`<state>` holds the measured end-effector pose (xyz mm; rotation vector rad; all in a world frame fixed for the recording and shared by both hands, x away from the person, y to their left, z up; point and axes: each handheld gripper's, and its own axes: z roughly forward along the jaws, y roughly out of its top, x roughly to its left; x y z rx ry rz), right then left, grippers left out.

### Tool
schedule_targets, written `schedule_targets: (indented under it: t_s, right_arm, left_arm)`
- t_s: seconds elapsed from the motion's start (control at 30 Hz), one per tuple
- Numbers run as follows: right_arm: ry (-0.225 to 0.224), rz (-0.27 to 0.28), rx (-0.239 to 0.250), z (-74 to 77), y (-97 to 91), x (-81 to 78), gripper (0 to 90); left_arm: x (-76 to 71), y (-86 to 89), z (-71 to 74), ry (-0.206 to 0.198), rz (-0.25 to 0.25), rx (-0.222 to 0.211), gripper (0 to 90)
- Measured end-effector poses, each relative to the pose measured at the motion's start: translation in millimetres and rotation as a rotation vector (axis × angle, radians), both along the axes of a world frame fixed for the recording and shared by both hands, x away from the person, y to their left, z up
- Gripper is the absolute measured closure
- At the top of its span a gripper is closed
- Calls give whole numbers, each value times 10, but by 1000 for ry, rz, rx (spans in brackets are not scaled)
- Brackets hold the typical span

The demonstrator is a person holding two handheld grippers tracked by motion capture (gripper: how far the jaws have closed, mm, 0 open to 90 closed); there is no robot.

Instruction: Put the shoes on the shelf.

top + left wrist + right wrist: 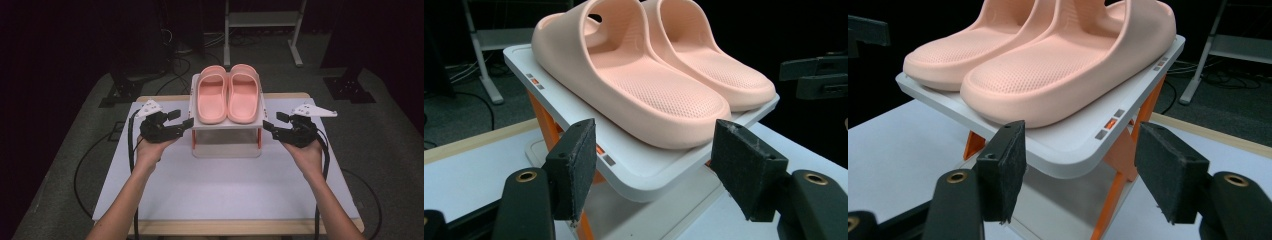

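Note:
Two pink slippers, the left one (211,97) and the right one (243,95), lie side by side on a small white shelf (226,125) with orange legs (1120,165). My left gripper (182,118) stands open at the shelf's front left corner. In the left gripper view its pads (574,170) flank that corner without touching it, below the near slipper (644,95). My right gripper (274,121) stands open at the front right corner. Its pads (1003,170) sit apart either side of the shelf's edge (1128,95), under the near slipper (1048,75).
The shelf stands at the back middle of a white mat (225,195) on a wooden table (225,226). A metal frame (262,20) and cables (175,65) are on the dark floor beyond. Bare mat lies in front of the shelf.

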<state>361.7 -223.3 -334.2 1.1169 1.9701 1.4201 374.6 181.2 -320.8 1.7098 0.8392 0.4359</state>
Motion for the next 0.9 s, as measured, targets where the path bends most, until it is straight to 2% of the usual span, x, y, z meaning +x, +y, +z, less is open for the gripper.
schedule_targets:
  t_s: [0.3,0.9]
  right_arm:
    - [14,-1,15,-77,-41,-37,349]
    - [21,0,11,-209,-86,-113,313]
  left_arm:
    - [-58,37,-76,0,0,4,315]
    - [-159,74,-169,-1,-6,-7,274]
